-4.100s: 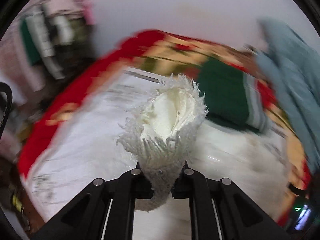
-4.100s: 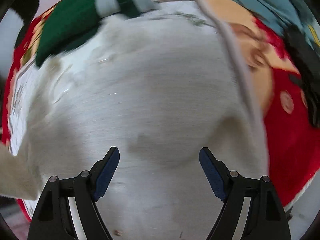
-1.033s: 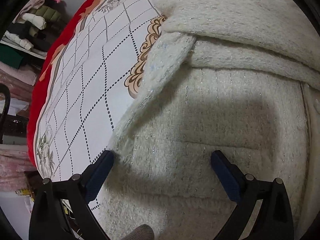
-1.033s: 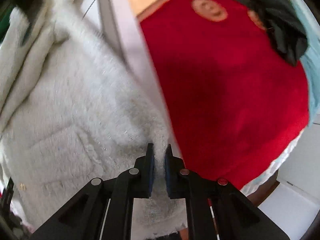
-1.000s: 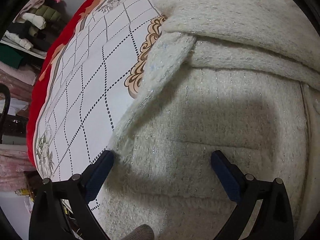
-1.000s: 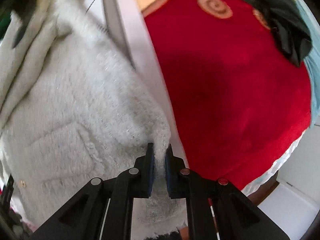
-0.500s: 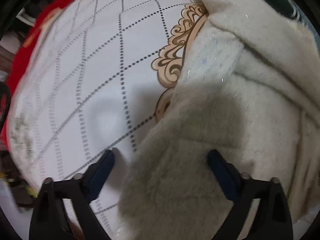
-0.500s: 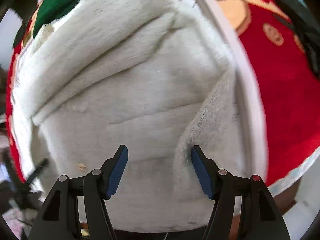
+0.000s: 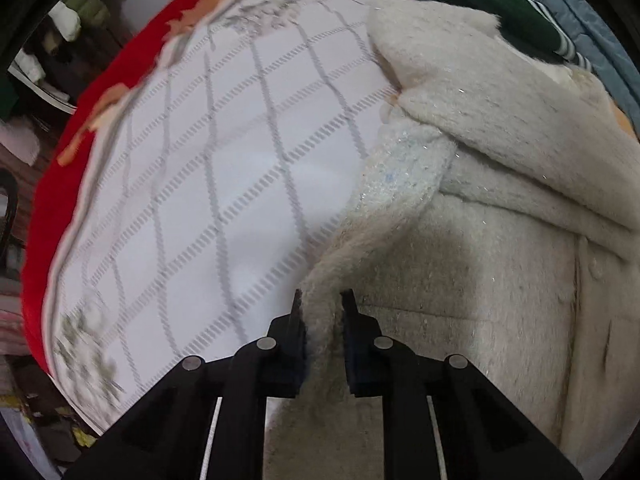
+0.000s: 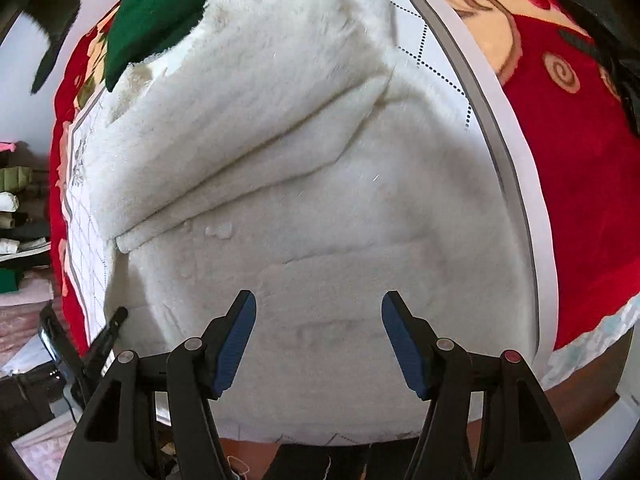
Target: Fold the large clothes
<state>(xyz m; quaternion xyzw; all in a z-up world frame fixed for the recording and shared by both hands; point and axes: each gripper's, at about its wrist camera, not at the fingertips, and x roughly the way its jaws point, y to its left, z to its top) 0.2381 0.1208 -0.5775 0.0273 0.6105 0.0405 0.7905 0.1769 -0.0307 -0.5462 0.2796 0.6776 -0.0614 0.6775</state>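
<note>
A fluffy white coat [image 9: 500, 216] lies spread on a white quilted sheet [image 9: 224, 184] on the bed. My left gripper [image 9: 322, 300] is shut on the coat's left edge, which rises in a fold between the jaws. In the right wrist view the coat [image 10: 304, 184] fills the middle, with a sleeve folded across the front. My right gripper [image 10: 318, 320] is open and empty, hovering above the coat's lower part. The left gripper's arm [image 10: 100, 340] shows at the coat's left edge.
A red patterned blanket [image 10: 580, 184] lies under the sheet. A green striped garment [image 10: 160, 12] and a blue-grey garment [image 9: 592, 28] lie at the far side. Piled clothes [image 9: 60, 40] sit beyond the bed's left side. The bed's near edge [image 10: 580, 352] runs below right.
My left gripper has shut on the coat's left edge. My right gripper has let go of the coat's right edge, opened and moved over the coat's middle.
</note>
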